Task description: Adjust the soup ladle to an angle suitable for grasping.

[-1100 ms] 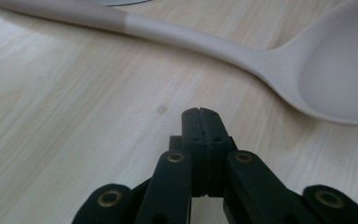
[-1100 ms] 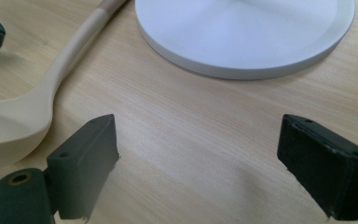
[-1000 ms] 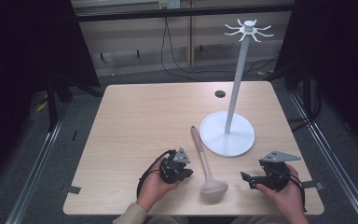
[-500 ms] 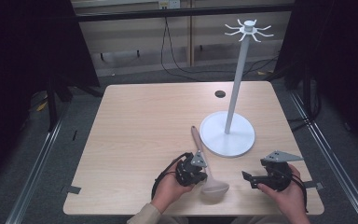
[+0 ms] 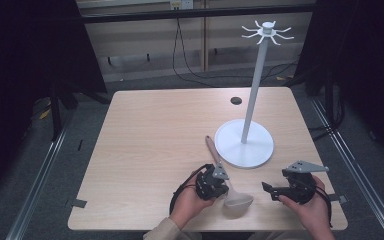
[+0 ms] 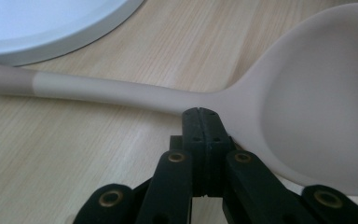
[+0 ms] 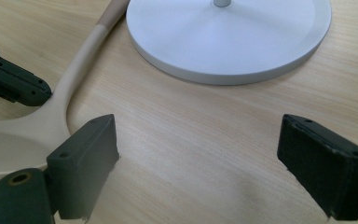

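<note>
Ladle [image 5: 228, 189] flat on desk [image 5: 155, 140], at 7 o'clock of hook stand [image 5: 247, 135]; nothing hung yet. Left gripper [image 6: 199, 114] jaws closed, empty, tips at ladle neck. Right gripper [image 7: 198, 163] open wide, empty, at 3 o'clock of bowl. Grasp, lift and hanging all remain.

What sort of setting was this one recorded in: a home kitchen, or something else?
Probably a lab or test rig, not a kitchen: a bare wooden table stands among dark curtains, with loose cables on the floor behind and only a ladle and white hanging stand on it.
</note>
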`<state>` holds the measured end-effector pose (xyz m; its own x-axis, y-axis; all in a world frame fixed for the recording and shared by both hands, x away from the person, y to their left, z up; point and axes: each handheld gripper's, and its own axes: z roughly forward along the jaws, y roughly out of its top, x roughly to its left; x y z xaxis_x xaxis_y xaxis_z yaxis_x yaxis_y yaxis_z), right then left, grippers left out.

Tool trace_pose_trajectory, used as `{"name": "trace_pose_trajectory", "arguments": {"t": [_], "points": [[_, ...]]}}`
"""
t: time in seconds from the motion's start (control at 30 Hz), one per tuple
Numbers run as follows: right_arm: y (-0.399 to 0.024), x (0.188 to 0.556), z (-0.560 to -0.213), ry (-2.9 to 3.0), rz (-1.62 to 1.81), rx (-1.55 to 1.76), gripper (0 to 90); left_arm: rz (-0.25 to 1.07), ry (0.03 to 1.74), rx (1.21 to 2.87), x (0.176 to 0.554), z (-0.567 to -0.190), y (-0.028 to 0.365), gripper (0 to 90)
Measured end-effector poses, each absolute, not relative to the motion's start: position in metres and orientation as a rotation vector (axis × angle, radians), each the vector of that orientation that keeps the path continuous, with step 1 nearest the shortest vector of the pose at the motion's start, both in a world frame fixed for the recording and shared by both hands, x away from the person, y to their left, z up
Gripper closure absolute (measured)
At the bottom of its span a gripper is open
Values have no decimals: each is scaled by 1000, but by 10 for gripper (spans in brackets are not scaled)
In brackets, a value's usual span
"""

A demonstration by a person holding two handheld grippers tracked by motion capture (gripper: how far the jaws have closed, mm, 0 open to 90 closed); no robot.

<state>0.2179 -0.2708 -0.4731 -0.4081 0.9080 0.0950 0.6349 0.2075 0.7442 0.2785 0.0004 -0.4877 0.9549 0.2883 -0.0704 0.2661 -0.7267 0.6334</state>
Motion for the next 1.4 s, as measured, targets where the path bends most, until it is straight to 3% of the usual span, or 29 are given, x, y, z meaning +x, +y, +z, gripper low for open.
{"name": "trace_pose_trajectory", "arguments": {"t": [0.27, 0.63, 1.03, 1.13, 1.17, 1.4], "points": [[-274, 218, -471, 2119, 1029, 1442, 119, 40, 351, 2405, 273, -487, -17, 900], [-266, 224, -467, 2135, 1037, 1426, 119, 22, 395, 2397, 280, -487, 0, 881], [-238, 243, -461, 2244, 1003, 1385, 136, 87, 499, 2355, 286, -476, 50, 526], [-234, 245, -460, 2259, 988, 1382, 138, 104, 512, 2356, 286, -475, 58, 485], [-231, 248, -459, 2276, 982, 1374, 144, 109, 545, 2330, 286, -475, 65, 409], [-219, 257, -455, 2330, 944, 1382, 160, 132, 591, 2290, 287, -477, 82, 270]]}}
